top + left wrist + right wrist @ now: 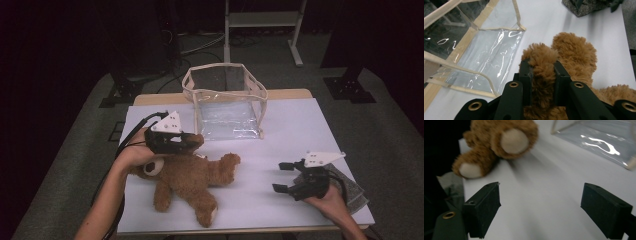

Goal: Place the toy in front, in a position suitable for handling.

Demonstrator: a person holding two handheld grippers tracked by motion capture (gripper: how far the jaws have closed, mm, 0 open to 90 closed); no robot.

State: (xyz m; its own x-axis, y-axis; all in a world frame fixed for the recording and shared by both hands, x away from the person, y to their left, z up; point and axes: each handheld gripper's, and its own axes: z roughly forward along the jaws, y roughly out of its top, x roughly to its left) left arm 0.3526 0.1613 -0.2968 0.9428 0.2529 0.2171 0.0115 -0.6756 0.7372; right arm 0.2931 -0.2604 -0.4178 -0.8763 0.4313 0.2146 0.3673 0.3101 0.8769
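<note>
A brown teddy bear (pixel 190 180) lies on the white table cover (pixel 290 130), left of centre. My left gripper (pixel 195 142) is shut on one of its upper plush limbs. In the left gripper view both jaws of that gripper (pixel 543 72) squeeze the brown fur of the bear (pixel 574 55). A clear plastic bag with beige trim (pixel 225 100) stands open at the back centre, just beyond the bear. My right gripper (pixel 280 177) rests open near the front right. In the right gripper view nothing lies between its jaws (pixel 540 207), and the bear's cream-soled feet (pixel 499 142) show ahead.
A grey speckled cloth (pixel 350 187) lies under my right hand at the table's front right corner. The bag's clear wall (pixel 486 57) is close to the left of the held limb. Dark floor and a white stand's legs (pixel 297 55) lie beyond the table.
</note>
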